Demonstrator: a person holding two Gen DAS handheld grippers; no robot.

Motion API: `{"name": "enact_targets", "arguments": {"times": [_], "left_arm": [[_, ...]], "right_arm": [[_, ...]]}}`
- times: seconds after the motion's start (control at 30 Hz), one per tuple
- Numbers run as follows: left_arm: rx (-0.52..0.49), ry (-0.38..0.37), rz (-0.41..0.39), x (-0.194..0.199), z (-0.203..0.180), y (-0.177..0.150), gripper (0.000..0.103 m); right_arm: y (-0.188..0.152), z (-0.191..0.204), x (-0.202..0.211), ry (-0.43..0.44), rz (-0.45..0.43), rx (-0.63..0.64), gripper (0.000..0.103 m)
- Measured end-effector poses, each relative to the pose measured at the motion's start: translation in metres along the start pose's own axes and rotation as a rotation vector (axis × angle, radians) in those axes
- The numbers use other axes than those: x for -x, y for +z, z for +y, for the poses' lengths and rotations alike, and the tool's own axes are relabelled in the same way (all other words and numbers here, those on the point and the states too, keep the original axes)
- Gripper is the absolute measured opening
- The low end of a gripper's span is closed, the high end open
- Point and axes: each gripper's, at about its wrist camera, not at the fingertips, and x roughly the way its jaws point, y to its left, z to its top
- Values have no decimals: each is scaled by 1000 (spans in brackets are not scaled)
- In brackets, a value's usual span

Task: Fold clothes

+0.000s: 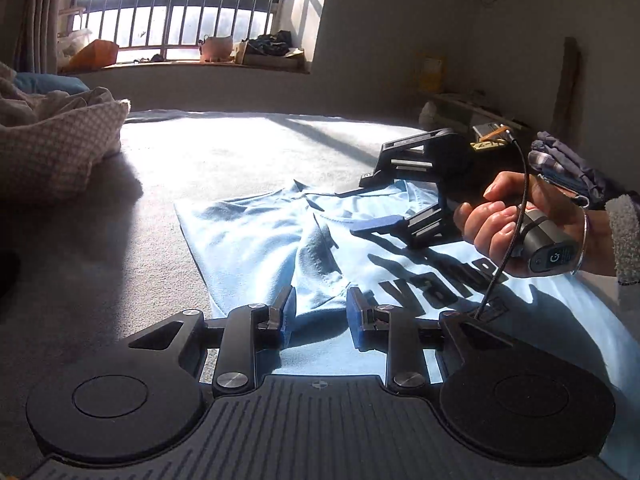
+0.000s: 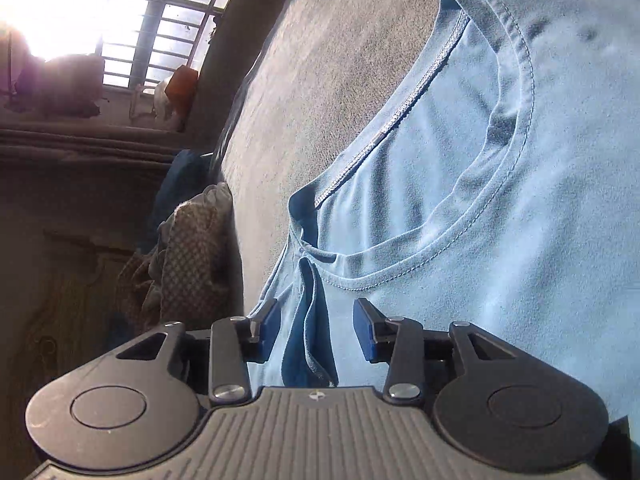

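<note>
The left hand-held gripper (image 1: 321, 316) hangs open over a fold of the light blue T-shirt (image 1: 256, 240) spread on the grey bed (image 1: 100, 272). Farther off, the right hand-held gripper (image 2: 315, 330), also open, straddles a crease beside the collar (image 2: 516, 152).

Upside-down black lettering on light blue T-shirt (image 1: 256, 240), only partly legible

Surface: grey bed (image 1: 224, 148), sunlit.
On it: light blue T-shirt (image 1: 256, 232), spread out; checked blanket (image 1: 56, 148) heaped at the edge.
</note>
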Motion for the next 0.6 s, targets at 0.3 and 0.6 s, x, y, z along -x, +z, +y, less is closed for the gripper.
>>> {"name": "enact_targets", "arguments": {"times": [0.3,0.6], "left_arm": [[-177,85,75,-3,-3,-12,27],[-215,163,131,-12,-2,-25,27]], "right_arm": [[-56,78,15,-191,146,555,40],[-95,80,-6,-271,227,782,28]]}}
